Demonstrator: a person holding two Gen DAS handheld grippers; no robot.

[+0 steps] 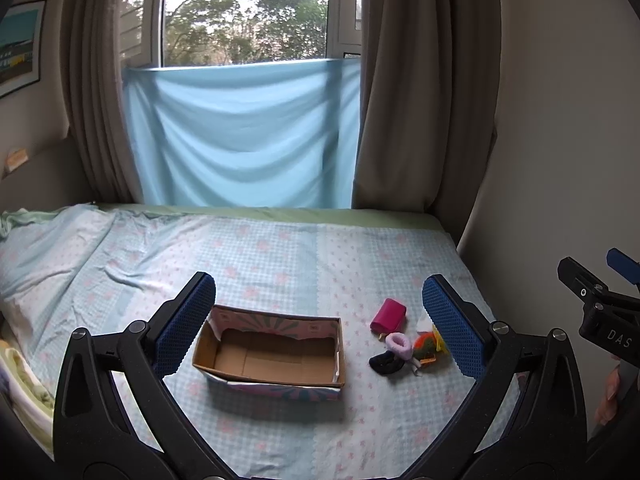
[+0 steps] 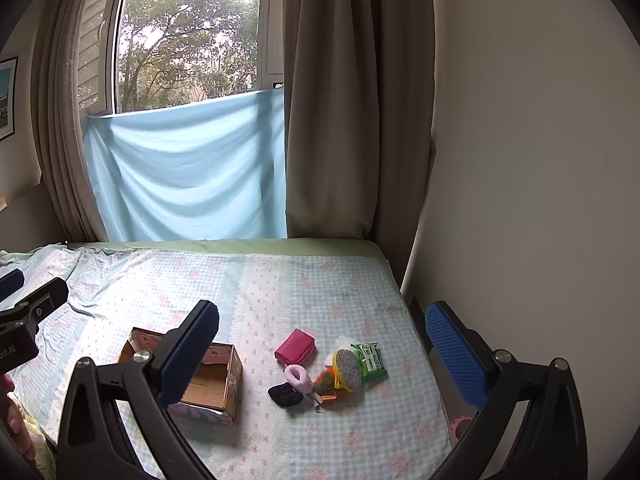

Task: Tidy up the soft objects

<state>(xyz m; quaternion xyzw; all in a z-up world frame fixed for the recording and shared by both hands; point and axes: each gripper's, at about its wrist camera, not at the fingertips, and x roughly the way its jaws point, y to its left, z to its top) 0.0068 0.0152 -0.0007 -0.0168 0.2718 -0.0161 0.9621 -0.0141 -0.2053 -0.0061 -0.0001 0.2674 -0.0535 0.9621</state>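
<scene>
Left wrist view: left gripper (image 1: 319,324) jaws spread wide, nothing between the pads, held above the bed (image 1: 120,256). Cardboard box (image 1: 272,354) sits framed between the 2 blue fingers (image 1: 184,328), open top, nothing inside, resting on the checked sheet. Just right of the box, a small cluster of soft items: magenta pouch (image 1: 388,315), pink scrunchie (image 1: 399,345) touching a black scrunchie (image 1: 385,364), orange-green fuzzy thing (image 1: 425,343) partly behind the right finger. Right gripper (image 1: 600,280) pokes in at the frame's right edge.

Right wrist view: right gripper (image 2: 322,354) jaws also wide apart, empty, hovering over the bed. Same cluster lies between its fingers: pouch (image 2: 295,346), pink scrunchie (image 2: 300,377), black scrunchie (image 2: 285,394), a round grey scrubber (image 2: 347,365) overlapping a green wipes packet (image 2: 370,361) (label unreadable). Box (image 2: 216,384) to the left, partly hidden by the left finger. Behind the bed: blue cloth (image 2: 188,168) hung across the window (image 2: 188,40), brown curtains (image 2: 352,100).
</scene>
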